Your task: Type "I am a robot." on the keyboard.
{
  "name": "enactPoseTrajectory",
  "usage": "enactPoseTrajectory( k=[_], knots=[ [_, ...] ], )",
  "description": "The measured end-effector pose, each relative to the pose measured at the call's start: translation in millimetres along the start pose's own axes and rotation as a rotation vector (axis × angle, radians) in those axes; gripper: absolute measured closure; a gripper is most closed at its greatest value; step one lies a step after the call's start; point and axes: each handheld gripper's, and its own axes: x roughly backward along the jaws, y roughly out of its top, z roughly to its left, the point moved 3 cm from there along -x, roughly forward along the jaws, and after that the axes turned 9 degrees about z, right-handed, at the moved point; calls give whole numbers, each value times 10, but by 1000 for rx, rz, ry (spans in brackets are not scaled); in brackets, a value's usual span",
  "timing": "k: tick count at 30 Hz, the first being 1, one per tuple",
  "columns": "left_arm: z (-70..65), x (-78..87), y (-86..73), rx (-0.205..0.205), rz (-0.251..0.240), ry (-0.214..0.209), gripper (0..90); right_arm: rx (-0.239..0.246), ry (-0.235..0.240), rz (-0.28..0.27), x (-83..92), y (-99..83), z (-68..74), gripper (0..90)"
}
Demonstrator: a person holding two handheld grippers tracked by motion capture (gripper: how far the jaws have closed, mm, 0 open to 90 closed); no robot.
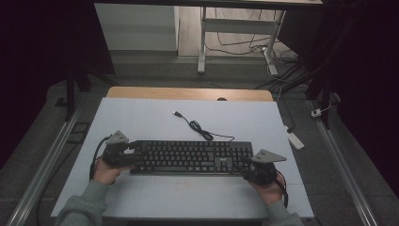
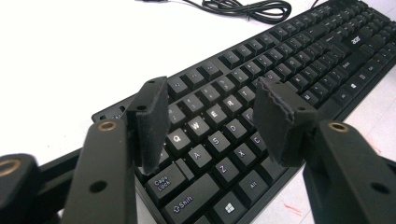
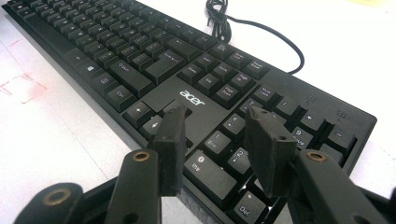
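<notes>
White tabletop holds a black keyboard (image 1: 190, 157) at its 6 o'clock edge. I hover my left gripper (image 2: 210, 126) and right gripper (image 3: 212, 149), both released, over either end; I should grip evenly.

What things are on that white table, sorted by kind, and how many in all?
Keyboard: 1
Keyboard's cable: 1
Hand-held grippers: 2, the left gripper and the right gripper, one at each end of the keyboard
Total: 4

"acer" on keyboard (image 3: 187, 70), "caps lock" key (image 2: 163, 181)
</notes>
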Motion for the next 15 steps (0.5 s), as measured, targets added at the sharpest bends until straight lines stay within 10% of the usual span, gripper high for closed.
enactPoseTrajectory(
  k=[15],
  knots=[
    [-93, 17, 45, -18, -12, -33, 418, -1, 0, 1, -1, -1, -3, 586]
  ],
)
